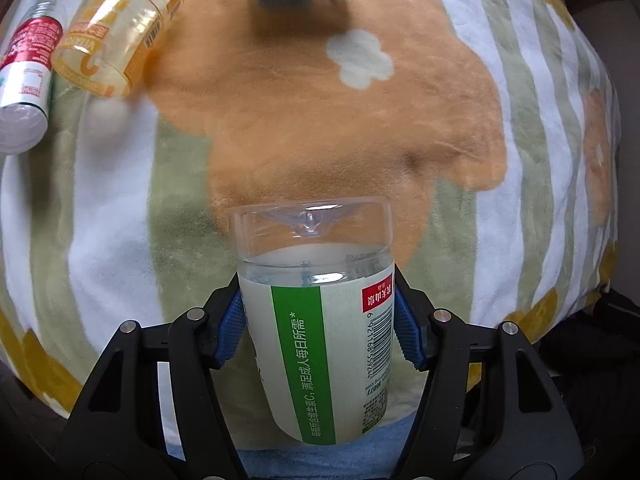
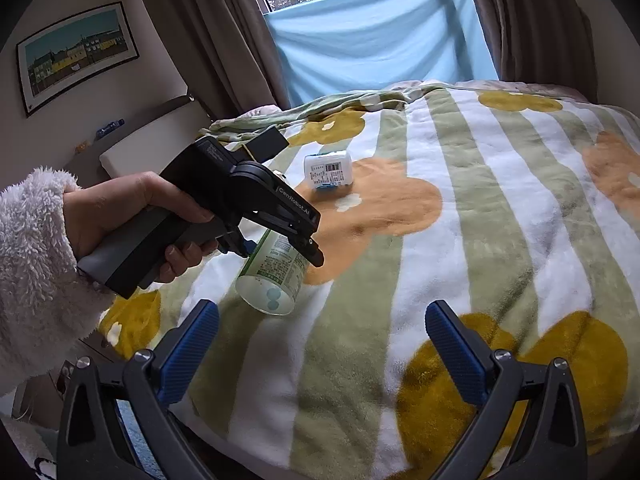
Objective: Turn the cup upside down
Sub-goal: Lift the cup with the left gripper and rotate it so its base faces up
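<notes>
The cup (image 1: 316,320) is a clear plastic one with a green and white label. My left gripper (image 1: 318,324) is shut on its labelled side, blue pads (image 1: 230,332) pressing both flanks. Its clear thick base points away from the camera, above the blanket. In the right wrist view the same cup (image 2: 276,272) hangs tilted in the left gripper (image 2: 280,248), its round end turned down toward the camera, just above the blanket. My right gripper (image 2: 320,344) is open and empty, held above the bed's near side.
A striped flower-print blanket (image 2: 460,220) covers the bed. A white labelled cup (image 2: 328,170) lies on its side further back. In the left wrist view an orange-labelled clear cup (image 1: 120,28) and a red and white one (image 1: 24,76) lie at the far left.
</notes>
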A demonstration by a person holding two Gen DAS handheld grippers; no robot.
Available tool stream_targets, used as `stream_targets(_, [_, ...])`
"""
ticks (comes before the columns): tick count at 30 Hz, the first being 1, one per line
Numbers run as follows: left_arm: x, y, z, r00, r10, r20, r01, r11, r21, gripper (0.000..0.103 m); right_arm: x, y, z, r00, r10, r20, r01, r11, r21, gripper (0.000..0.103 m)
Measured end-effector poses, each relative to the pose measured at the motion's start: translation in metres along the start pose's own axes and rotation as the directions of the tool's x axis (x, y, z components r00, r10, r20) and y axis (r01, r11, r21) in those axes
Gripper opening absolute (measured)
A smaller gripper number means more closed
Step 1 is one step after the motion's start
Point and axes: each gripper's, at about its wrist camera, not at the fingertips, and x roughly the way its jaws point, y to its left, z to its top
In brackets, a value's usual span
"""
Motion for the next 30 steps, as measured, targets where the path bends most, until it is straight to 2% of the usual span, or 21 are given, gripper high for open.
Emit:
stream_targets(2, [-0.021, 0.002, -0.008, 0.996, -0.022, 0.084, 0.019, 0.999, 0.034, 0.060, -0.001, 0.000, 0.001, 1.000, 0.001, 0.005, -0.001, 1.000, -0.001, 0.103])
stream_targets(4, [-0.044, -0.001, -0.019, 0.972, -0.033, 0.231, 0.011, 0.995, 0.095, 0.060, -0.001, 0.000, 0.002, 1.000, 0.001, 0.009, -0.001, 1.000, 0.000, 0.103])
stream_targets(5, [-0.054, -0.002, -0.027, 0.946, -0.043, 0.320, 0.001, 0.992, 0.127, 0.060, -0.001, 0.000, 0.002, 1.000, 0.002, 0.010, -0.002, 1.000, 0.002, 0.103])
stream_targets(6, [-0.064, -0.001, -0.032, 0.912, -0.059, 0.406, -0.004, 0.988, 0.153, 0.060, -0.001, 0.000, 0.002, 1.000, 0.007, 0.012, -0.007, 1.000, 0.004, 0.103])
stream_targets(8, [-0.075, 0.003, -0.048, 0.828, -0.081, 0.554, -0.016, 0.986, 0.168, 0.060, 0.001, 0.001, 0.001, 1.000, 0.015, 0.008, -0.015, 1.000, 0.006, 0.103])
stream_targets(10, [-0.074, 0.010, -0.060, 0.748, -0.097, 0.657, -0.017, 0.986, 0.165, 0.060, 0.005, 0.002, -0.001, 1.000, 0.019, -0.002, -0.019, 1.000, 0.004, 0.103])
stream_targets(11, [-0.070, 0.014, -0.064, 0.713, -0.101, 0.694, -0.017, 0.987, 0.161, 0.060, 0.007, 0.003, -0.002, 1.000, 0.019, -0.009, -0.019, 1.000, 0.004, 0.103])
stream_targets(12, [-0.063, 0.014, -0.069, 0.686, -0.102, 0.720, -0.016, 0.988, 0.156, 0.060, 0.009, 0.003, -0.004, 1.000, 0.019, -0.016, -0.019, 1.000, 0.005, 0.103])
stream_targets(13, [-0.057, 0.013, -0.071, 0.673, -0.103, 0.732, -0.017, 0.988, 0.154, 0.060, 0.010, 0.003, -0.006, 1.000, 0.021, -0.023, -0.021, 1.000, 0.006, 0.103])
stream_targets(15, [-0.047, 0.006, -0.069, 0.668, -0.097, 0.738, -0.042, 0.985, 0.167, 0.060, 0.013, 0.004, -0.011, 0.999, 0.018, -0.035, -0.018, 1.000, 0.008, 0.103])
stream_targets(17, [-0.038, -0.001, -0.068, 0.670, -0.085, 0.737, -0.077, 0.980, 0.183, 0.060, 0.015, 0.004, -0.015, 0.999, 0.017, -0.044, -0.017, 1.000, 0.013, 0.103])
stream_targets(22, [-0.025, -0.012, -0.067, 0.678, -0.078, 0.731, -0.108, 0.973, 0.204, 0.060, 0.020, 0.000, -0.020, 0.998, 0.016, -0.061, -0.014, 1.000, 0.025, 0.103])
stream_targets(27, [-0.018, -0.010, -0.065, 0.721, -0.071, 0.689, -0.118, 0.968, 0.223, 0.060, 0.023, -0.004, -0.021, 0.998, 0.021, -0.066, -0.019, 0.999, 0.036, 0.103])
stream_targets(30, [-0.019, -0.008, -0.067, 0.729, -0.076, 0.680, -0.114, 0.967, 0.229, 0.060, 0.024, -0.004, -0.021, 0.997, 0.027, -0.066, -0.024, 0.999, 0.040, 0.103])
